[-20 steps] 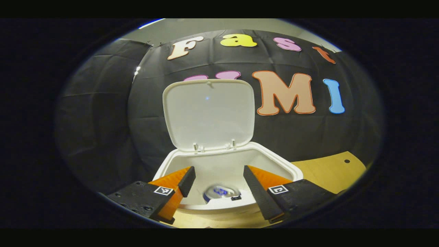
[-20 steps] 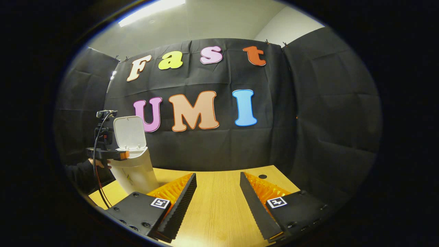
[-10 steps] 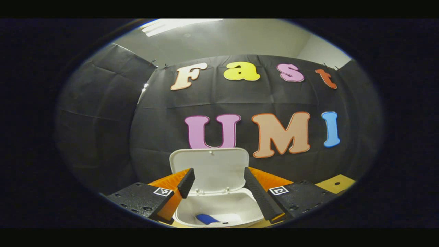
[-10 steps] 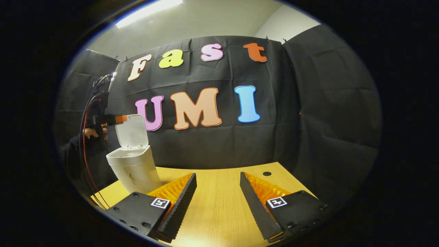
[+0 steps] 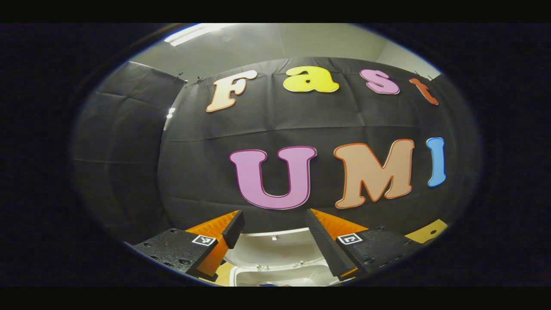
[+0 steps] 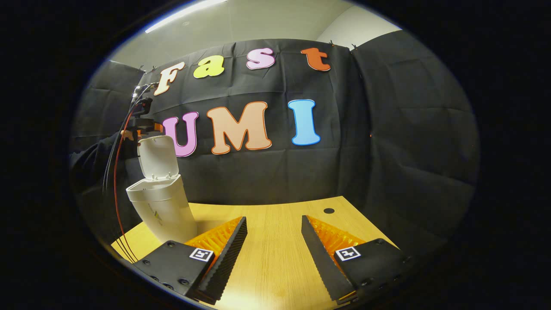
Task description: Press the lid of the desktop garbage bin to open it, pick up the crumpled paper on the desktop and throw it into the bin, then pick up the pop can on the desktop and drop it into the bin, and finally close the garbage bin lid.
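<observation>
The white desktop bin (image 6: pixel 161 211) stands at the far left of the wooden table (image 6: pixel 275 258), its lid (image 6: pixel 157 157) raised upright. In the left gripper view the lid (image 5: pixel 273 252) lies low between the fingers, with the bin's open rim (image 5: pixel 280 275) under it. My left gripper (image 5: pixel 275 219) is open and empty, held above the lid's top edge. In the right gripper view that left gripper (image 6: pixel 144 125) hangs just above the lid, held by a hand in a dark sleeve. My right gripper (image 6: pixel 273 224) is open and empty over the table.
The black cloth wall closes off the back and both sides. A small round hole (image 6: pixel 329 211) marks the table near its far right corner. Cables (image 6: pixel 118 172) trail down from the left gripper beside the bin.
My left gripper has risen from the bin's mouth to above the lid's top edge. The can inside the bin has dropped out of the view. The right gripper has barely moved.
</observation>
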The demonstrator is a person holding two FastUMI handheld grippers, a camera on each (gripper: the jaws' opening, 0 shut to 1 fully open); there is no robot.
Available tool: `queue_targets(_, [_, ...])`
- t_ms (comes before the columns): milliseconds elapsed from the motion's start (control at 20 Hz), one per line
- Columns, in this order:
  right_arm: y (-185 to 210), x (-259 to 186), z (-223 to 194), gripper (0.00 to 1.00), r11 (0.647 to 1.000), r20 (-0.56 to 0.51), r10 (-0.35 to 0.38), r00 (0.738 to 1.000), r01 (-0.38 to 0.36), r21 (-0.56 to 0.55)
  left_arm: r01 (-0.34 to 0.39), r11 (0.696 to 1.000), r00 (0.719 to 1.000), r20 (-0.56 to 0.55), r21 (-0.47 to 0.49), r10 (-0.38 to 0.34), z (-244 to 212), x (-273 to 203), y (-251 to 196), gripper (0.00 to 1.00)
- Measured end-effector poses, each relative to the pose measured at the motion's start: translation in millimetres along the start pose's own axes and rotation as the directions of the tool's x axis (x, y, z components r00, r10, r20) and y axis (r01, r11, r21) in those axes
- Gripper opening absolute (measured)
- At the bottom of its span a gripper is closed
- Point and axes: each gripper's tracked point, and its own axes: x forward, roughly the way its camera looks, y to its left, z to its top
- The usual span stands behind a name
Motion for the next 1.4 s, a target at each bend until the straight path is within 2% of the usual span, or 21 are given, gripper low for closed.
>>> queue_targets(100, [-3,0,0,0.87,1.0,-0.001,-0.008,1.0,0.008,-0.009,0.019,1.0,0.998,-0.056,0.022,-0.018,-14,6,-5,0.87])
queue_targets(150, [-3,0,0,0.87,1.0,-0.003,-0.009,1.0,0.009,-0.006,0.012,1.0,0.999,-0.047,0.016,-0.011,-11,5,-2,0.87])
queue_targets(200, [-2,1,0,0.87,1.0,-0.006,-0.006,1.0,0.006,-0.002,0.026,1.0,0.999,-0.048,-0.009,-0.027,-10,8,-5,0.89])
queue_targets(250, [-1,2,0,0.87,1.0,-0.01,-0.003,1.0,0.003,0.003,0.029,0.999,0.997,-0.066,-0.038,-0.032,-14,2,-6,0.86])
queue_targets(300, [0,3,-1,0.88,1.0,-0.013,0.004,1.0,-0.004,0.007,0.033,0.996,0.997,-0.073,-0.078,-0.038,-19,-4,-7,0.89])
queue_targets(550, [9,9,7,0.89,0.999,0.004,0.046,0.999,-0.046,0.007,0.057,0.995,0.995,-0.071,-0.083,-0.063,-36,-66,-18,0.86])
queue_targets(600, [10,9,8,0.89,0.998,0.006,0.055,0.998,-0.055,0.008,0.059,0.995,0.996,-0.059,-0.081,-0.064,-43,-78,-21,0.9])
queue_targets(650, [12,10,10,0.9,0.998,0.01,0.064,0.998,-0.064,0.007,0.061,0.995,0.996,-0.058,-0.081,-0.066,-53,-91,-24,0.86])
queue_targets(700, [13,10,11,0.89,0.997,0.01,0.072,0.997,-0.072,0.006,0.06,0.995,0.996,-0.065,-0.083,-0.066,-66,-104,-27,0.9])
queue_targets(750, [14,12,12,0.89,0.997,0.01,0.08,0.997,-0.08,0.002,0.059,0.995,0.994,-0.084,-0.085,-0.066,-82,-114,-31,0.86])
queue_targets(850, [15,12,12,0.89,0.996,0.008,0.094,0.996,-0.094,-0.008,0.061,0.994,0.984,-0.161,-0.089,-0.075,-123,-131,-38,0.83])
queue_targets(950, [14,13,10,0.89,0.994,0.0,0.103,0.995,-0.103,-0.022,0.049,0.994,0.972,-0.226,-0.097,-0.07,-157,-138,-39,0.89])
queue_targets(1100, [12,14,6,0.89,0.993,-0.013,0.114,0.993,-0.114,-0.041,0.041,0.996,0.951,-0.302,-0.08,-0.063,-191,-147,-43,0.9])
queue_targets(1150, [11,15,5,0.89,0.992,-0.018,0.115,0.993,-0.116,-0.043,0.041,0.997,0.957,-0.284,-0.063,-0.057,-189,-147,-44,0.94])
queue_targets(1200, [11,17,3,0.89,0.992,-0.025,0.119,0.993,-0.12,-0.042,0.041,0.998,0.967,-0.248,-0.047,-0.051,-184,-145,-43,0.92])
queue_targets(1300, [12,20,-2,0.91,0.991,-0.039,0.128,0.991,-0.129,-0.034,0.036,0.999,0.969,-0.245,-0.029,-0.042,-192,-147,-44,0.9])
queue_targets(1400, [15,23,-7,0.91,0.99,-0.05,0.139,0.989,-0.14,-0.021,0.03,0.999,0.984,-0.177,-0.026,-0.034,-190,-147,-43,0.94])
